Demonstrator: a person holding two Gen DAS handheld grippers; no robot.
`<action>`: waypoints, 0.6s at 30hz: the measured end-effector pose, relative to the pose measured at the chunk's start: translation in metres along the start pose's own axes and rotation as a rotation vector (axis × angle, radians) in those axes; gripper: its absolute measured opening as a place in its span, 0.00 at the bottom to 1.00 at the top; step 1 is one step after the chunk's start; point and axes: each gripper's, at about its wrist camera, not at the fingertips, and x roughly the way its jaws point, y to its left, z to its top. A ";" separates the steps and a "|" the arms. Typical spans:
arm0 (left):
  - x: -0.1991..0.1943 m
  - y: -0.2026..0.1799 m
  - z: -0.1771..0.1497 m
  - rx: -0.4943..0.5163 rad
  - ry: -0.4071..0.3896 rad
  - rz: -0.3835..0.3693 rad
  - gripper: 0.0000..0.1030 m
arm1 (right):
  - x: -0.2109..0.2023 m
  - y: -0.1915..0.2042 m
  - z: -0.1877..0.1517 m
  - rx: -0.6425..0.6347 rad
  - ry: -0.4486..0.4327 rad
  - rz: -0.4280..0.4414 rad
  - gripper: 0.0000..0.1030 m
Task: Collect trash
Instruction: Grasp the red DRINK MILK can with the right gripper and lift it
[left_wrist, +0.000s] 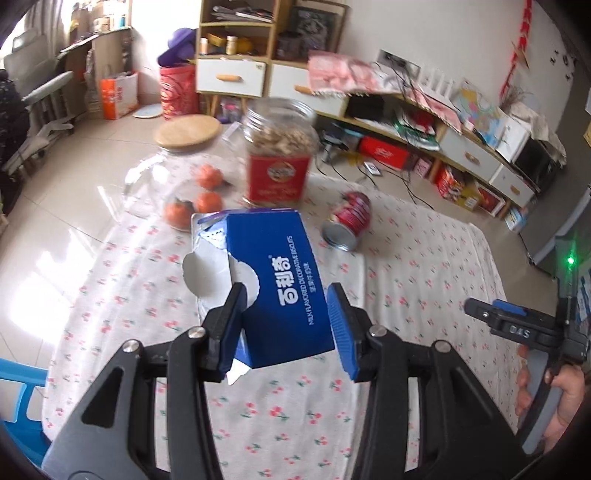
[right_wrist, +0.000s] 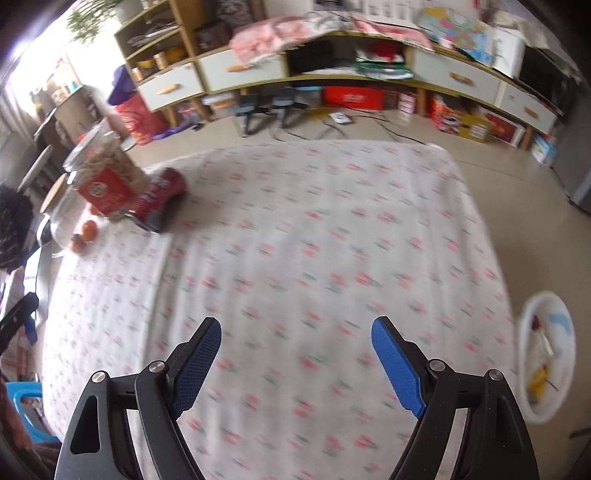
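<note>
While clamped, blue carton (left_wrist: 280, 284) sits between left tongs (left_wrist: 286, 328).

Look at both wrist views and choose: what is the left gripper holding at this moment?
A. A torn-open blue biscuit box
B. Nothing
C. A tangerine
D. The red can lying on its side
A: in the left wrist view the left gripper has its two blue pads pressed against the sides of the blue biscuit box, held above the floral tablecloth.

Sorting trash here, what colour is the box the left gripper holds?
Blue with white lettering, the box shows best in the left wrist view.
</note>
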 end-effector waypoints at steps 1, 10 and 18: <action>-0.001 0.003 0.002 -0.003 -0.011 0.012 0.46 | 0.008 0.016 0.009 -0.012 -0.001 0.022 0.83; 0.018 0.027 0.012 -0.082 0.042 -0.012 0.45 | 0.065 0.091 0.069 -0.003 -0.012 0.169 0.83; 0.021 0.025 0.008 -0.093 0.088 -0.074 0.45 | 0.111 0.116 0.106 0.065 0.012 0.279 0.83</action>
